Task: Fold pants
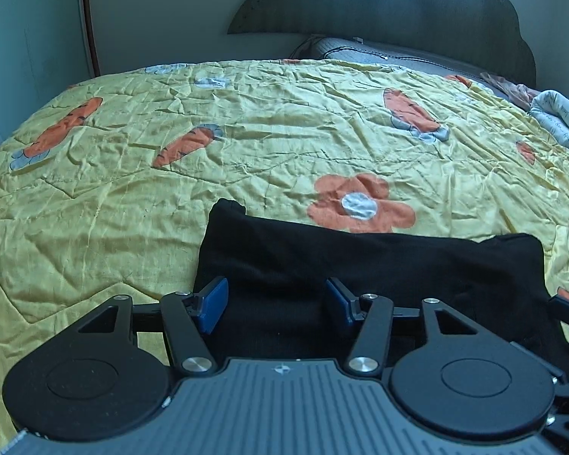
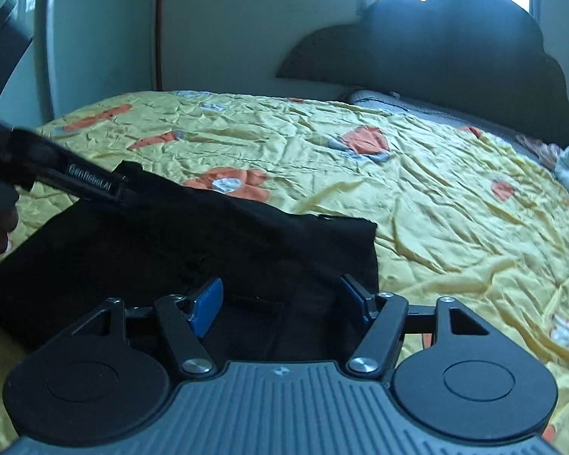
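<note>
The black pants (image 1: 360, 258) lie folded into a wide, flat rectangle on the yellow quilt (image 1: 246, 144). My left gripper (image 1: 276, 303) hovers over their near left part, blue pads apart, only flat cloth showing between them. In the right wrist view the pants (image 2: 208, 239) stretch from the left edge to the centre. My right gripper (image 2: 280, 301) is open above their near right corner, its right pad close to the cloth's edge. The labelled side of the left tool (image 2: 91, 184) crosses the pants' far left corner, with a hand at the frame's left edge.
The quilt (image 2: 455, 208), printed with carrots and orange flowers, covers the whole bed. A dark scalloped headboard (image 1: 398, 7) and a grey pillow (image 1: 360, 51) stand at the far end. A pale bundled cloth (image 1: 561, 117) lies at the right. A wall and door frame (image 1: 87, 19) are on the left.
</note>
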`<action>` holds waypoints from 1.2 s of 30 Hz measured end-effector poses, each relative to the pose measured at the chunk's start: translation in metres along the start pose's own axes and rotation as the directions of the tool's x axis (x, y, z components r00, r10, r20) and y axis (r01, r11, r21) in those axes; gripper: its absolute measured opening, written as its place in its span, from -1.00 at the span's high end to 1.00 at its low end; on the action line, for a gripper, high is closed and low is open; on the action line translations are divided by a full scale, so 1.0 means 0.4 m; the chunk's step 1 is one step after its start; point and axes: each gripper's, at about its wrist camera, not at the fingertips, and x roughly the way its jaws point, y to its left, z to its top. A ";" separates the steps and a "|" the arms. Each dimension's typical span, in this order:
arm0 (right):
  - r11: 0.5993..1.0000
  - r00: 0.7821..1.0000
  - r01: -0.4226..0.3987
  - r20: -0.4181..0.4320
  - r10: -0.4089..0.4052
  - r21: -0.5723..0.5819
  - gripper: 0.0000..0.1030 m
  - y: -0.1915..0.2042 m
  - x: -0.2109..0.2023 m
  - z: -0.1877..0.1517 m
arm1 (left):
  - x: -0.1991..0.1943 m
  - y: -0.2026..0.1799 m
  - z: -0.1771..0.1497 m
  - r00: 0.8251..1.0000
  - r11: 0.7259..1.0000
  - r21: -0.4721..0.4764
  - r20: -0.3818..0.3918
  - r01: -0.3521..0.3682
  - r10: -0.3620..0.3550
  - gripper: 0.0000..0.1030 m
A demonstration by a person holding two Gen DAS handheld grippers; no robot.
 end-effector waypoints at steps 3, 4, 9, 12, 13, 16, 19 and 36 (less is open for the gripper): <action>1.000 1.000 0.009 0.016 -0.009 0.004 -0.31 0.000 -0.013 -0.003 | -0.003 -0.001 -0.004 1.000 1.000 0.003 -0.003 -0.001 0.001 -0.17; 1.000 1.000 0.005 0.028 -0.005 0.006 -0.31 0.002 -0.019 -0.003 | -0.004 -0.002 -0.006 1.000 1.000 0.005 -0.003 -0.001 0.001 -0.17; 1.000 0.997 -0.025 0.067 0.026 -0.017 -0.31 0.028 -0.042 0.008 | -0.014 -0.006 -0.016 1.000 1.000 0.014 -0.001 -0.006 0.006 -0.18; 0.999 0.998 -0.038 0.052 0.040 -0.031 -0.31 0.037 -0.036 0.008 | -0.023 -0.009 -0.024 1.000 1.000 0.018 0.003 -0.005 0.005 -0.19; 0.999 0.998 -0.039 0.043 0.040 -0.031 -0.31 0.037 -0.032 0.005 | -0.025 -0.011 -0.027 1.000 1.000 0.022 0.004 -0.006 0.006 -0.19; 0.999 0.999 -0.036 0.017 0.036 -0.024 -0.31 0.032 -0.021 -0.007 | -0.030 -0.014 -0.035 1.000 0.999 0.031 0.007 -0.007 0.007 -0.21; 0.999 0.999 -0.034 0.016 0.034 -0.009 -0.31 0.024 -0.024 -0.017 | -0.029 -0.015 -0.040 1.000 0.999 0.033 0.004 -0.007 0.007 -0.22; 0.776 0.922 -0.382 0.260 0.286 0.502 -0.40 -0.209 -0.197 -0.111 | -0.110 -0.059 -0.092 0.996 0.993 0.088 0.033 0.077 -0.080 -0.23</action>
